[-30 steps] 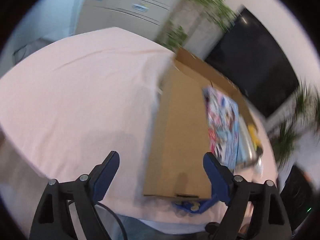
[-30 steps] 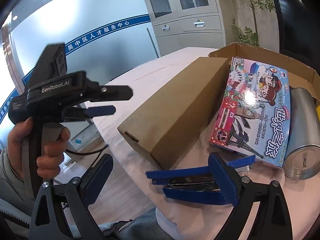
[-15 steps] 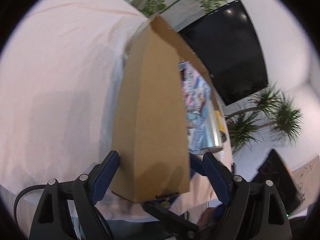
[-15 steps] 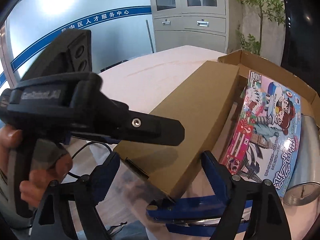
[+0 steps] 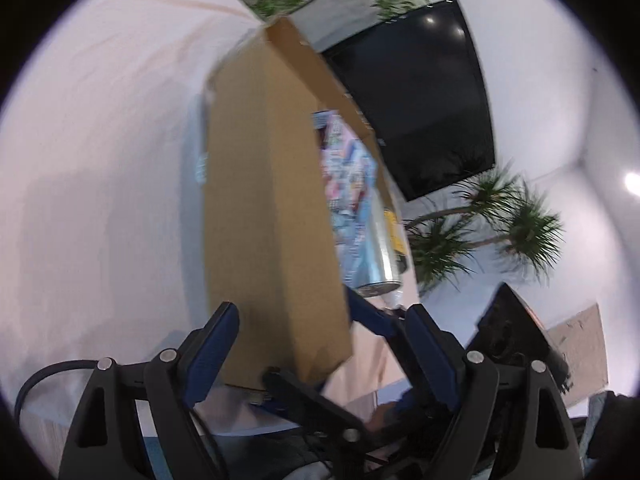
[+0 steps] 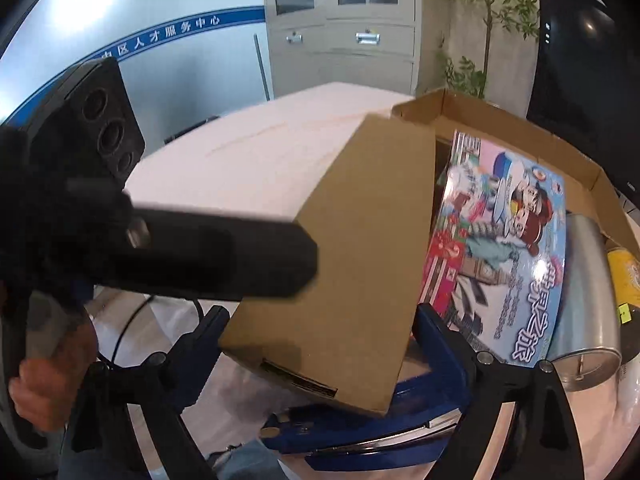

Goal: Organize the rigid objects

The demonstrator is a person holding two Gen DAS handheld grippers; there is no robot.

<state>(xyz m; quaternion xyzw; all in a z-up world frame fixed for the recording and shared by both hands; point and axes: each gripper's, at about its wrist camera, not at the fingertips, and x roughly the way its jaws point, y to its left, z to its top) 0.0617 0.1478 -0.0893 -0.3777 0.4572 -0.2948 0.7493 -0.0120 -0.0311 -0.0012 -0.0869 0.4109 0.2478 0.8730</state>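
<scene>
A long brown cardboard box (image 5: 272,208) lies on the pink-clothed table (image 5: 100,140), its near end propped on a blue stapler (image 6: 360,436). My left gripper (image 5: 320,340) is open around that near end: the left pad is near the box's side and there is a gap at the right pad. My right gripper (image 6: 320,328) straddles the same end of the box (image 6: 360,260). Its jaws are opening and I see no pad pressing. The left gripper's black finger (image 6: 224,260) crosses the right wrist view against the box's left side.
Beside the box, a shallow open carton (image 6: 520,128) holds a colourful board game box (image 6: 508,248), a metal tin (image 6: 580,312) and a yellow can (image 6: 624,276). A hand (image 6: 36,392) grips the left tool. A dark screen (image 5: 420,92) and a cabinet (image 6: 344,40) stand behind.
The left gripper swung from the bare cloth onto the box, which now sits between its fingers. The right gripper closed in on the box's near end, and the left tool came closer across its view.
</scene>
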